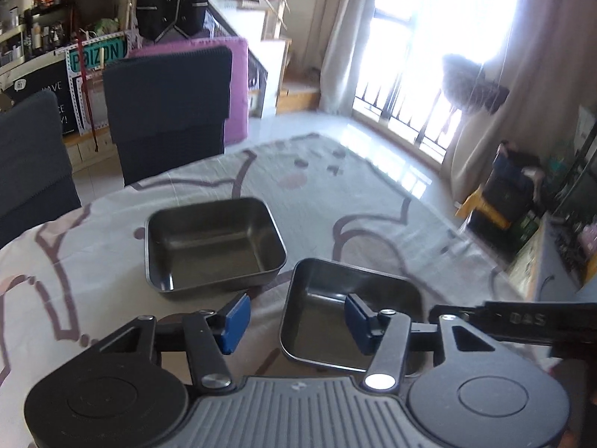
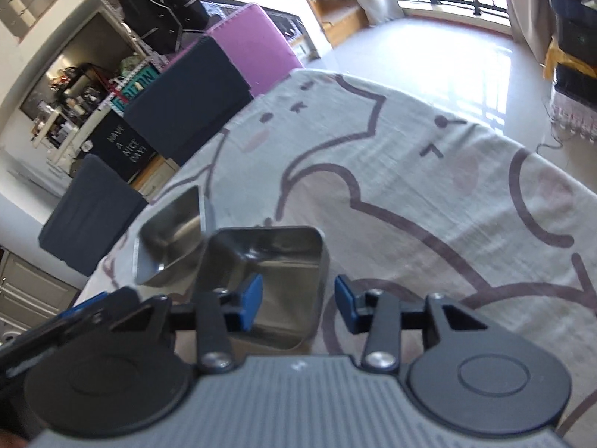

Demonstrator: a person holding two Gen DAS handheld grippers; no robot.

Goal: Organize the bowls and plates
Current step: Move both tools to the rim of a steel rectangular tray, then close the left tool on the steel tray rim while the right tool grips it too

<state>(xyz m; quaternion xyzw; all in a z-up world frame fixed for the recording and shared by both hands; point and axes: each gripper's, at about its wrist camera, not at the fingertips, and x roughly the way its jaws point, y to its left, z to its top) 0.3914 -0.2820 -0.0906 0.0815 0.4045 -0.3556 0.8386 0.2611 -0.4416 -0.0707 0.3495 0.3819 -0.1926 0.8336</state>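
I hold my left hand-held gripper (image 1: 293, 323) low over the tabletop (image 1: 373, 201), which is draped in a pale cloth printed with cartoon outlines. Its blue pads (image 1: 235, 323) stand apart. The left wall of the near tray (image 1: 321, 313), a small square metal one, runs between them, and neither pad presses on it, so this hand-held gripper is spread and pinching nothing. Its right pad sits over the inside of that tray; its left pad is outside, over the cloth.

My right hand-held gripper (image 2: 298, 304) is likewise spread. The right wall of the same near tray (image 2: 283, 283) stands between its pads: the left pad (image 2: 252, 304) is over the tray's inside, the right one is outside over the cloth, with a clear gap to the metal. From this side the tray looks tilted, though the blur keeps me from being sure that it is off the cloth.

The far tray (image 1: 212, 242), larger and rectangular, sits flat on the cloth just beyond the near one and a little to the left, close beside it; I cannot tell whether their rims touch. Both trays are empty.

Two dark chair backs (image 1: 168, 112) stand at the far edge, with a purple one (image 1: 238, 86) behind them.
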